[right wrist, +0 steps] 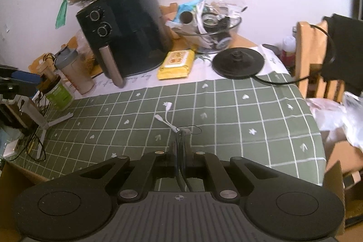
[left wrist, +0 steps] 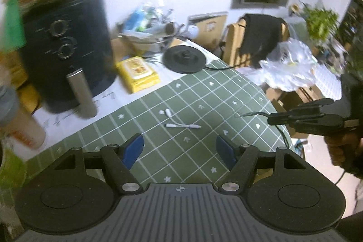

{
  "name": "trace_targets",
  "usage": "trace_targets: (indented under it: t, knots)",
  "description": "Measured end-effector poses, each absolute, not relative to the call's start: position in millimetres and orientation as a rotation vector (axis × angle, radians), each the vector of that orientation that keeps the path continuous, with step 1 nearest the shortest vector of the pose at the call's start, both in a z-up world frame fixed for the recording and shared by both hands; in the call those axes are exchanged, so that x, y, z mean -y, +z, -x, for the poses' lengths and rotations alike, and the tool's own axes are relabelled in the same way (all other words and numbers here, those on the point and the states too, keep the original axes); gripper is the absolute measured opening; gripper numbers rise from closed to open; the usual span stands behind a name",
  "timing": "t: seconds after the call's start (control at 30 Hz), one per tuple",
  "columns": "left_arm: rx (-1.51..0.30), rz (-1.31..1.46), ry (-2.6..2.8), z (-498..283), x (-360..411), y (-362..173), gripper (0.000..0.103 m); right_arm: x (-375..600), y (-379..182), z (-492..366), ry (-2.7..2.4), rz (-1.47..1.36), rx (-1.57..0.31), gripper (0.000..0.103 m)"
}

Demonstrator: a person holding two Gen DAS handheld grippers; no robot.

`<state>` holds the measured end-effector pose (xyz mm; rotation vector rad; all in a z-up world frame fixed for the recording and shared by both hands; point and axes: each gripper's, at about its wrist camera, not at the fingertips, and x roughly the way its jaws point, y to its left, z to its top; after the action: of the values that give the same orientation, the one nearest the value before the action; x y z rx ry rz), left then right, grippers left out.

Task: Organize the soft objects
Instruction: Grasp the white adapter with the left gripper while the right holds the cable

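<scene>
A white adapter cable (left wrist: 181, 123) lies on the green checked tablecloth (left wrist: 204, 92); it also shows in the right wrist view (right wrist: 166, 116). My left gripper (left wrist: 180, 149) is open and empty, just short of the white cable. My right gripper (right wrist: 181, 140) is shut on a thin black cable (right wrist: 181, 165) that runs back between its fingers, with a small loop (right wrist: 195, 129) at the tips. The right gripper shows in the left wrist view (left wrist: 295, 118) at the right, above the table edge, trailing the thin black cable (left wrist: 251, 114).
A black air fryer (right wrist: 127, 33) stands at the back left with a plastic-wrapped pack on top. A yellow wipes pack (right wrist: 178, 64), a black kettle base (right wrist: 238, 61) and a glass bowl of clutter (right wrist: 211, 24) sit behind. Bottles (right wrist: 74, 74) stand left. A chair (right wrist: 317, 53) is right.
</scene>
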<state>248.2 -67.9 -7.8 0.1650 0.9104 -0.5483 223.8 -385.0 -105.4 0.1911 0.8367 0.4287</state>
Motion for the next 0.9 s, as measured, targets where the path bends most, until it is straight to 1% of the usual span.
trace_targets:
  t: [0.4, 0.63, 0.73, 0.9]
  knots:
    - [-0.94, -0.321, -0.677, -291, 114, -66, 0.07, 415, -109, -198, 0.354, -0.266, -0.842, 0.007]
    - [-0.901, -0.505, -0.71, -310, 144, -115, 0.068, 429, -112, -189, 0.311, -0.302, -0.843, 0.007]
    - [-0.888, -0.576, -0.728, -319, 155, -135, 0.058, 435, -113, -186, 0.295, -0.315, -0.843, 0.007]
    - [-0.882, -0.657, -0.768, -335, 169, -165, 0.053, 446, -115, -182, 0.258, -0.332, -0.839, 0.007]
